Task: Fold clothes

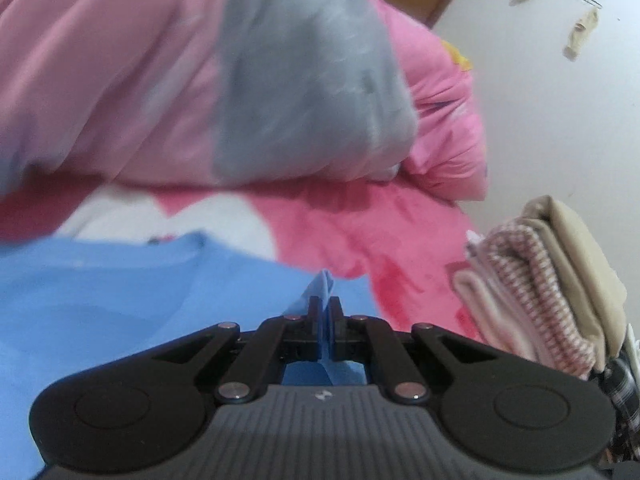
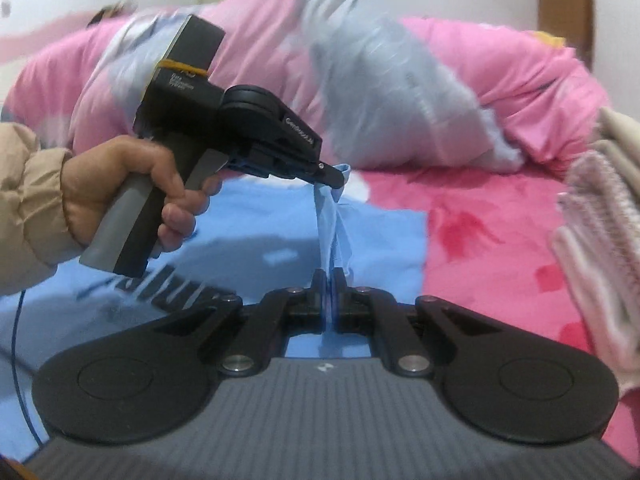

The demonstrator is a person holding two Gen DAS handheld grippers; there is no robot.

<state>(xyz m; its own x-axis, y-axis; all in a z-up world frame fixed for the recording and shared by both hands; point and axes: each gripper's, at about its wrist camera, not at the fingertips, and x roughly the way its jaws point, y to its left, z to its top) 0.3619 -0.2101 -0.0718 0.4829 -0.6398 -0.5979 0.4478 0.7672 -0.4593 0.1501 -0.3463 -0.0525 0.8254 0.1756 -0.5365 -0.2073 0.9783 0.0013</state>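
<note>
**Both grippers pinch the blue shirt**

The left gripper (image 1: 325, 320) and the right gripper (image 2: 329, 296) each press their fingers together on one edge of the shirt (image 2: 384, 236), which is stretched between them, probably to carry it over in a fold. The rest lies flat on the bed (image 2: 492, 224), left of the stack (image 1: 552, 276)

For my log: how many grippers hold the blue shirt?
2. The left gripper pinches the blue shirt at its raised edge; the right gripper pinches the same edge nearer the camera.
</note>
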